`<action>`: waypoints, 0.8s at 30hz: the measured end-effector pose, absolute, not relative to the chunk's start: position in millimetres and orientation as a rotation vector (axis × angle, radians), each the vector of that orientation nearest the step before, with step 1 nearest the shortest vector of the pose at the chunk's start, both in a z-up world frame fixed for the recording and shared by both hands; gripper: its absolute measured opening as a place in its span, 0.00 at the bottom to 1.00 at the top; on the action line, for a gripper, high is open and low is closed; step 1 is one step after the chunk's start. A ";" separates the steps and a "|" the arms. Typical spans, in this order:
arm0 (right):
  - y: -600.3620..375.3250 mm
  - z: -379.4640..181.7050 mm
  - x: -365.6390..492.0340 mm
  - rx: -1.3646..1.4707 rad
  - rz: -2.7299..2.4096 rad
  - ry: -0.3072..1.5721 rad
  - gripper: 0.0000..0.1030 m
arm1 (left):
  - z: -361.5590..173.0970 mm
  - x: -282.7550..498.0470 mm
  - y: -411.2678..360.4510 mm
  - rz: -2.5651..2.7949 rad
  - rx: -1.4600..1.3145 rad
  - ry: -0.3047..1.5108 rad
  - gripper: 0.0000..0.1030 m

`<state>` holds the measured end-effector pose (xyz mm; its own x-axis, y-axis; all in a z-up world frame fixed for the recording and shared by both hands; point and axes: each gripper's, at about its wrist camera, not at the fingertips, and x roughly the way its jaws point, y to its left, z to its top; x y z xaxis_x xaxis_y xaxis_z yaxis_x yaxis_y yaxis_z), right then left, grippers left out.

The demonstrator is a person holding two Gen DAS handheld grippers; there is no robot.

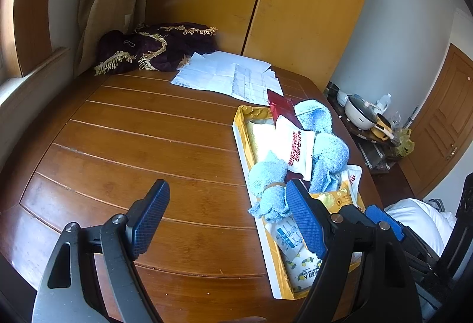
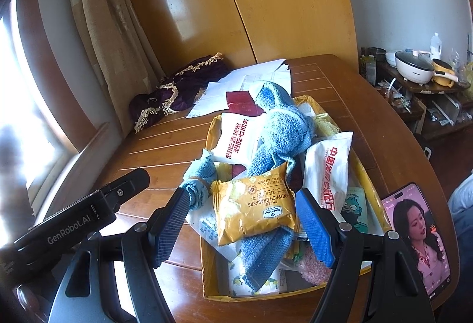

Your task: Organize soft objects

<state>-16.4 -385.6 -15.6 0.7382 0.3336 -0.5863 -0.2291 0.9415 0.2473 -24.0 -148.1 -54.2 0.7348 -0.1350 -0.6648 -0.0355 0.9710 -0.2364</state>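
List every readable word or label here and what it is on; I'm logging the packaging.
"GenRobot.AI": side of the left gripper.
"CHEESE SANDWICH CRACKERS": upside down on the yellow packet.
Red Chinese print on the two white packets: not legible to me.
Phone screen text, papers: too small.

The right gripper (image 2: 248, 227) hangs with its fingers (image 2: 314, 227) spread wide, nothing between them, above a yellow cracker packet (image 2: 254, 206) lying on a blue towel (image 2: 276, 142) in the yellow box (image 2: 207, 272) on the desk (image 2: 369, 128). A lit phone (image 2: 416, 234) lies near right.
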 end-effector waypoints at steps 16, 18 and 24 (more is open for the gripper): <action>-384.5 -18.6 -12.3 0.158 0.309 0.689 0.74 | -56.8 -24.0 -152.3 -0.048 -0.225 0.752 0.79; -384.9 -18.7 -12.3 0.159 0.309 0.691 0.74 | -56.6 -23.9 -152.3 -0.048 -0.225 0.751 0.79; -384.7 -19.1 -11.7 0.159 0.309 0.691 0.74 | -58.0 -23.7 -152.3 -0.048 -0.224 0.754 0.79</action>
<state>-11.7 -384.7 -19.1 0.7273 0.3316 -0.6009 -0.2271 0.9425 0.2453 -23.7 -152.3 -58.0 0.7289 -0.1228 -0.6736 -0.0373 0.9752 -0.2182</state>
